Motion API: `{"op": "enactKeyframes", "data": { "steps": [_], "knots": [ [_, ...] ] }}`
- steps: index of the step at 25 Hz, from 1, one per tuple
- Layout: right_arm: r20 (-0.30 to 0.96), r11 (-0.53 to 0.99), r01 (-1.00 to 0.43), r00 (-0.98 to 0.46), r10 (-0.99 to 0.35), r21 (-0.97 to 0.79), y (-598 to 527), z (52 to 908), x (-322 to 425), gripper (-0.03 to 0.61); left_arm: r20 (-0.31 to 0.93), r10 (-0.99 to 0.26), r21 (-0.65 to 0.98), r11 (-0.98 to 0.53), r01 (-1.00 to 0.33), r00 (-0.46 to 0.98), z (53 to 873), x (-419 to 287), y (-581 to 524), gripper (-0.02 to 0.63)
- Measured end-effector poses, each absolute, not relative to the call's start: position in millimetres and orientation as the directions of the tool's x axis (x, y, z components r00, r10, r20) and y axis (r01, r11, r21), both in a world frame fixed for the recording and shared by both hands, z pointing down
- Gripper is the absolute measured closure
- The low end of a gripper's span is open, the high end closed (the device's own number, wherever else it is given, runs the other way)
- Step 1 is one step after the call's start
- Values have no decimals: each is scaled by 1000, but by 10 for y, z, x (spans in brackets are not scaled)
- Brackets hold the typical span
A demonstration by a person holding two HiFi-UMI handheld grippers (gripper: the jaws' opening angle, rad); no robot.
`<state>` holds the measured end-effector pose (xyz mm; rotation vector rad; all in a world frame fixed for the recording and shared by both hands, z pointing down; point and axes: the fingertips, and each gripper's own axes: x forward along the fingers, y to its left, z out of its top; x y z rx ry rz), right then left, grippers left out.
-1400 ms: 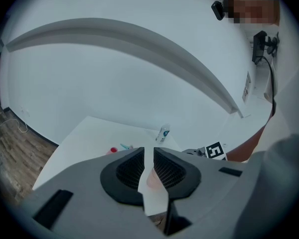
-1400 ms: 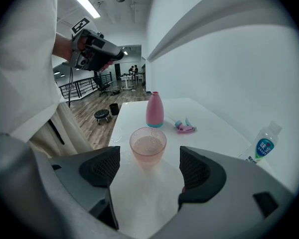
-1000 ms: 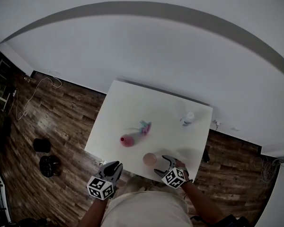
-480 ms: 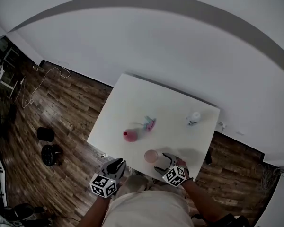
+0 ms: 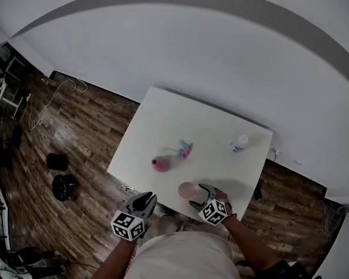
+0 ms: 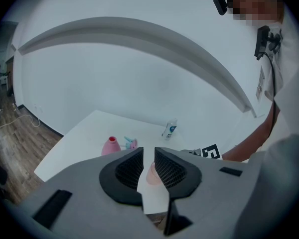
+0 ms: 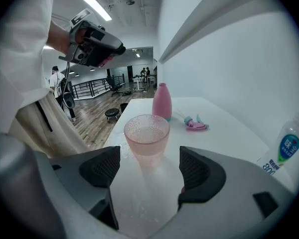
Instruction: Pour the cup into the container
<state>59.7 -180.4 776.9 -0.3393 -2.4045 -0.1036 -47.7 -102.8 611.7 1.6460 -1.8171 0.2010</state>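
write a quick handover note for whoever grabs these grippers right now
Right gripper: jaws wide apart, gripping nothing, aimed at the pink cup, which stands upright just in front of them near the table's front edge.
Left gripper: jaws almost together, holding nothing, by the table's front corner.
Pink bottle, the container, stands mid-table with its top open and its spray cap beside it.
Done: nothing grasped or poured.
Left: close on the cup, lift it, pour into the pink bottle.
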Motion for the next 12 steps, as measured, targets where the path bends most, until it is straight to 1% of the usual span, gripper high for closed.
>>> {"op": "enactKeyframes", "data": {
  "steps": [4, 12],
  "knots": [
    [660, 955, 295, -715, 230, -13, -1736, 7789, 591, 222, 561, -828, 311, 185, -932, 23, 6099, -460, -1033, 552],
    [652, 943, 332, -714, 254, -3, -1733, 7797, 468, 222, 557, -831, 336, 234, -912, -8, 6067, -520, -907, 552]
  ]
}}
